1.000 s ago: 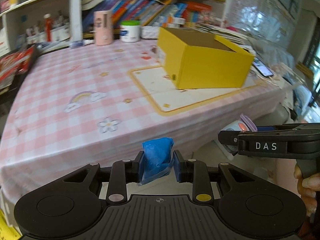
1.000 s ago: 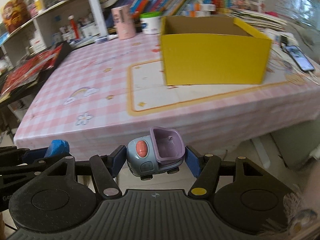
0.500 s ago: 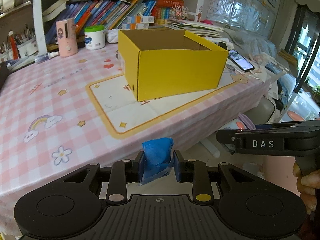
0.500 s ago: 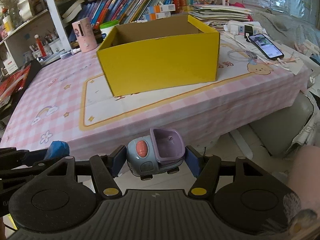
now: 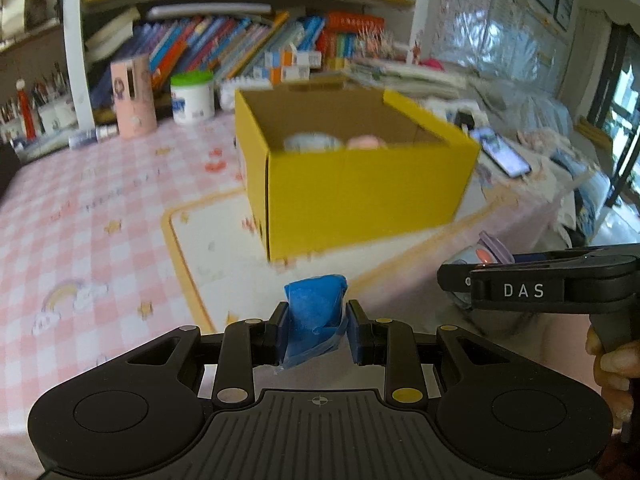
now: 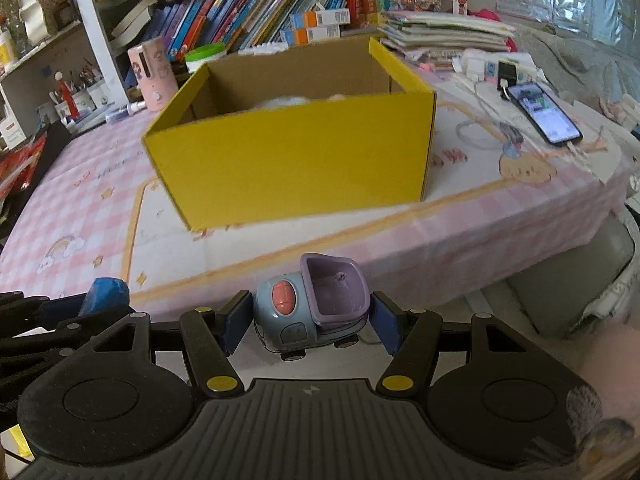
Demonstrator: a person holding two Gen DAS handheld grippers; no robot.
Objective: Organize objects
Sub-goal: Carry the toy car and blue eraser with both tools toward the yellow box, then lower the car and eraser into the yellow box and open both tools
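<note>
My left gripper [image 5: 316, 330] is shut on a crumpled blue object [image 5: 314, 314] and holds it above the table's near part. My right gripper [image 6: 310, 320] is shut on a grey toy truck [image 6: 310, 308] with a purple bucket and a pink button, near the table's front edge. An open yellow cardboard box [image 5: 352, 184] stands ahead on a cream mat; it also shows in the right wrist view [image 6: 292, 148]. Pale round items lie inside it, partly hidden. The right gripper and truck show at the right of the left wrist view [image 5: 480, 256].
The table has a pink checked cloth [image 5: 80, 208]. A pink canister [image 5: 134, 96] and a white jar [image 5: 192, 98] stand at the back by bookshelves. A phone [image 6: 546, 112] and stacked papers [image 6: 448, 34] lie right of the box.
Both grippers have risen and moved closer to the yellow box, so its inside now shows. Each still holds its object.
</note>
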